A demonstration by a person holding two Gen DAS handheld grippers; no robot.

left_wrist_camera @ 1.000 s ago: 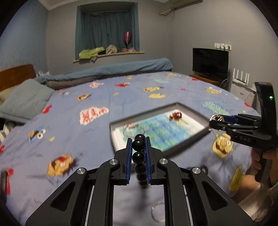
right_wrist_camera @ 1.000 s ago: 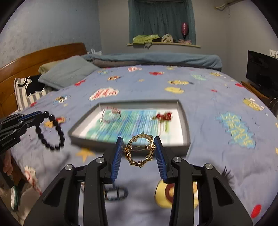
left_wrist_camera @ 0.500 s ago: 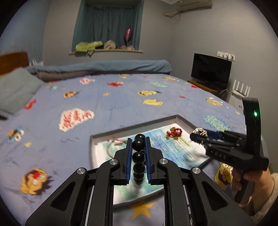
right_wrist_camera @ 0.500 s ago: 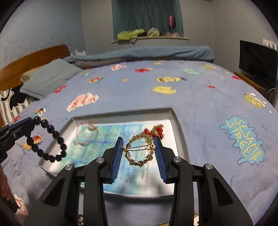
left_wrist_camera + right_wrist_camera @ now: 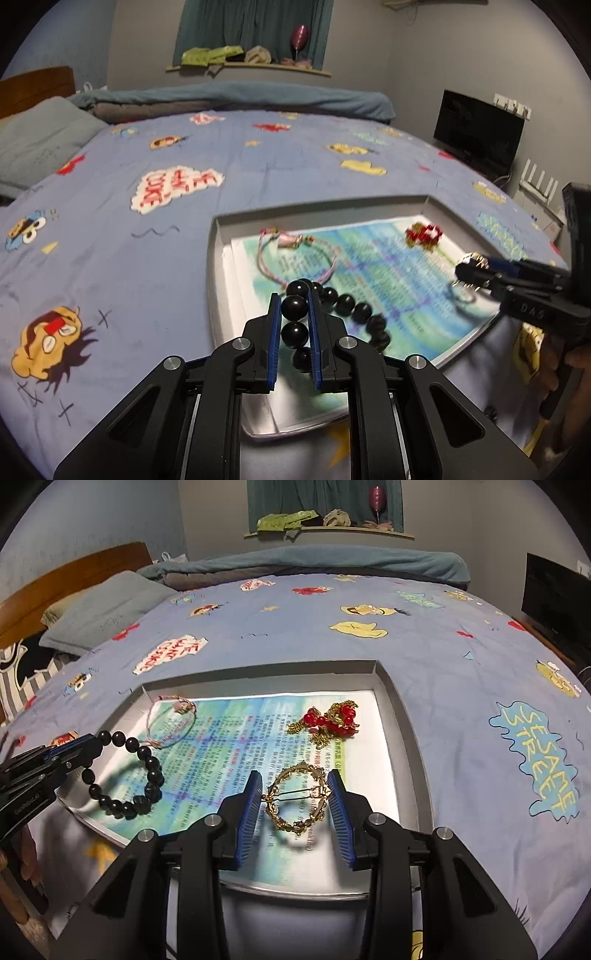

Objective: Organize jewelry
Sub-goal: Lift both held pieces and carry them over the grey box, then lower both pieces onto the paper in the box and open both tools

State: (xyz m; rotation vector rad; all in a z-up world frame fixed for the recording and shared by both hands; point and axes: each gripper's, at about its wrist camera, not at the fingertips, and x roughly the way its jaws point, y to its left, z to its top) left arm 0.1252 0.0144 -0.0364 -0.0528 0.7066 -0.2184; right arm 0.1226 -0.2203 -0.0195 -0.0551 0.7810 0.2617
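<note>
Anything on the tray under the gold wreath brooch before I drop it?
Nothing visible. The right claw holds the gold wreath-shaped brooch over bare printed paper in the grey tray; the red bead ornament lies farther back.

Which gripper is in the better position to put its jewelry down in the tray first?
Probably the left gripper: its black bead bracelet already droops onto the tray. The right gripper holds the gold brooch above its shadow.

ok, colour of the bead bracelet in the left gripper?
Glossy black bead bracelet, clearest in the right wrist view.
</note>
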